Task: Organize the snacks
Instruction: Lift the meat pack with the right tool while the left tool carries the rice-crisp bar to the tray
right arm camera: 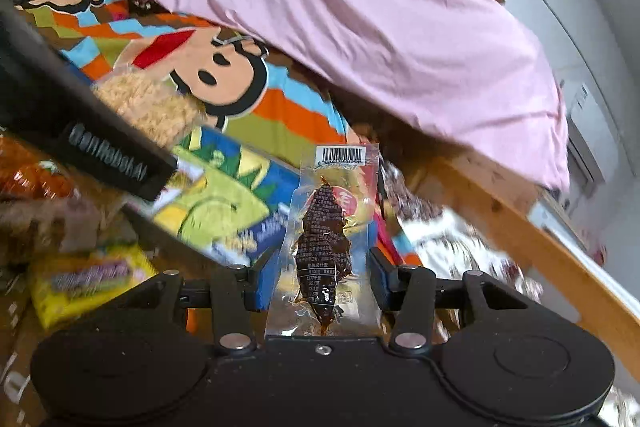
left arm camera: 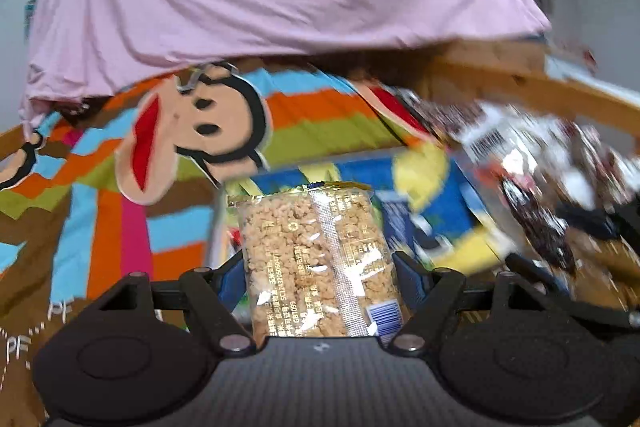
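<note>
Currently mid-sort, both claws loaded. Left claw (left arm camera: 320, 267) is clamped on a clear pack of puffed-grain snack (left arm camera: 316, 259), held upright above the blue/yellow snack bag (left arm camera: 436, 211). Right claw (right arm camera: 320, 267) is closed narrow on a thin vacuum pouch w/ dark dried meat (right arm camera: 326, 239), barcode end up, also lifted clear of the pile. Bedspread w/ cartoon monkey (left arm camera: 192, 131) is seen behind. Step judged: carry phase, both picks done. Next: each pack is to be taken to its group and set down; drop spots not visible, so approx. target can't be told.
</note>
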The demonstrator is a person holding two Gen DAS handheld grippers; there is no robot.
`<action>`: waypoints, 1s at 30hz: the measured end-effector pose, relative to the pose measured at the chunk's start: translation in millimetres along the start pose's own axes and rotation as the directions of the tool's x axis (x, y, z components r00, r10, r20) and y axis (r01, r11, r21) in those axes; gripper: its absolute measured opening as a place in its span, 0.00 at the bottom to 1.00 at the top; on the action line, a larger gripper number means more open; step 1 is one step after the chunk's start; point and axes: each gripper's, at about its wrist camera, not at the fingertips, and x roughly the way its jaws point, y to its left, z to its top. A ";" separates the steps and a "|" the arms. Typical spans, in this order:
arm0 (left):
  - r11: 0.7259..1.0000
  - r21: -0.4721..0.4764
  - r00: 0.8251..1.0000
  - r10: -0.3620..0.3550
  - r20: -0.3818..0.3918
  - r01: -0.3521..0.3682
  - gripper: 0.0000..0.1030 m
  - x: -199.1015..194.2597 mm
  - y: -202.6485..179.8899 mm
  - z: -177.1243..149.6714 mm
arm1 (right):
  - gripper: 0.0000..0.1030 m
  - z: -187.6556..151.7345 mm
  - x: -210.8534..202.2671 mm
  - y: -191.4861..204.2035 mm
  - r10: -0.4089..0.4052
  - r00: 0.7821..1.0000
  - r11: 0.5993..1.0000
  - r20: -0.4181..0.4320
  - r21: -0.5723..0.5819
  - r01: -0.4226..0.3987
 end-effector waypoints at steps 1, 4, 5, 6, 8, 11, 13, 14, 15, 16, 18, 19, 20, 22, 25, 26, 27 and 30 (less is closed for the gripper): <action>1.000 -0.030 1.000 0.010 0.014 -0.010 0.76 6.6 6.6 4.6 | 0.47 3.1 7.9 0.8 0.001 1.000 1.000 0.010 -0.001 -0.001; 0.995 -0.101 0.999 0.030 0.039 -0.026 0.76 27.4 25.2 15.7 | 0.47 11.7 36.1 1.3 0.033 0.999 0.999 0.024 0.030 -0.033; 0.993 -0.116 0.998 0.037 0.041 -0.032 0.76 34.8 30.8 17.7 | 0.47 14.7 44.8 2.2 0.044 0.999 0.998 0.031 0.041 -0.045; 0.990 -0.132 0.998 0.046 0.042 -0.040 0.76 43.0 37.5 19.4 | 0.47 18.1 54.4 3.6 0.054 0.998 0.997 0.037 0.051 -0.056; 0.986 -0.158 0.998 0.051 0.031 -0.046 0.76 58.9 47.6 20.3 | 0.47 24.4 71.9 7.4 0.081 0.996 0.993 0.044 0.079 -0.085; 0.981 -0.190 0.999 0.045 -0.001 -0.045 0.76 82.9 60.3 16.1 | 0.47 33.5 98.6 13.2 0.138 0.990 0.981 0.030 0.137 -0.141; 0.981 -0.190 0.999 0.043 -0.030 -0.048 0.76 96.6 63.5 10.9 | 0.47 35.8 112.2 17.9 0.176 0.984 0.971 0.011 0.164 -0.175; 0.981 -0.189 0.998 0.041 -0.045 -0.049 0.76 103.2 65.3 9.1 | 0.47 36.3 119.7 20.5 0.192 0.981 0.967 -0.003 0.172 -0.189; 0.981 -0.188 0.997 0.036 -0.064 -0.048 0.76 109.5 66.9 7.4 | 0.47 36.1 125.2 22.9 0.204 0.979 0.963 -0.013 0.181 -0.199; 0.980 -0.193 0.996 0.033 -0.079 -0.048 0.76 113.6 67.7 4.5 | 0.47 35.1 130.9 23.9 0.214 0.977 0.960 -0.025 0.191 -0.205; 0.979 -0.200 0.993 0.014 -0.114 -0.037 0.76 120.8 70.4 0.9 | 0.47 32.5 140.4 25.5 0.229 0.972 0.954 -0.055 0.209 -0.213; 0.980 -0.199 0.992 0.006 -0.129 -0.031 0.76 122.9 70.4 -0.6 | 0.47 30.4 143.3 25.8 0.234 0.970 0.952 -0.068 0.221 -0.214; 0.980 -0.196 0.989 -0.002 -0.147 -0.028 0.76 125.7 70.7 -2.1 | 0.47 28.4 147.4 26.3 0.240 0.967 0.949 -0.084 0.229 -0.216; 0.980 -0.195 0.985 -0.013 -0.174 -0.022 0.76 130.2 69.8 -4.4 | 0.47 24.7 155.0 25.5 0.252 0.961 0.944 -0.117 0.247 -0.218; 0.979 -0.203 0.977 -0.026 -0.209 -0.017 0.76 137.2 68.5 -6.5 | 0.48 16.3 163.3 22.1 0.274 0.948 0.933 -0.160 0.285 -0.221; 0.980 -0.200 0.974 -0.027 -0.224 -0.019 0.76 139.0 67.3 -7.8 | 0.48 13.1 165.0 21.7 0.281 0.944 0.929 -0.171 0.296 -0.223; 0.981 -0.194 0.972 -0.025 -0.235 -0.022 0.76 141.5 66.0 -7.9 | 0.48 10.2 166.7 22.3 0.286 0.941 0.926 -0.182 0.304 -0.222; 0.985 -0.172 0.965 -0.026 -0.260 -0.019 0.76 145.2 61.3 -8.8 | 0.48 3.1 169.1 24.3 0.300 0.934 0.921 -0.193 0.315 -0.231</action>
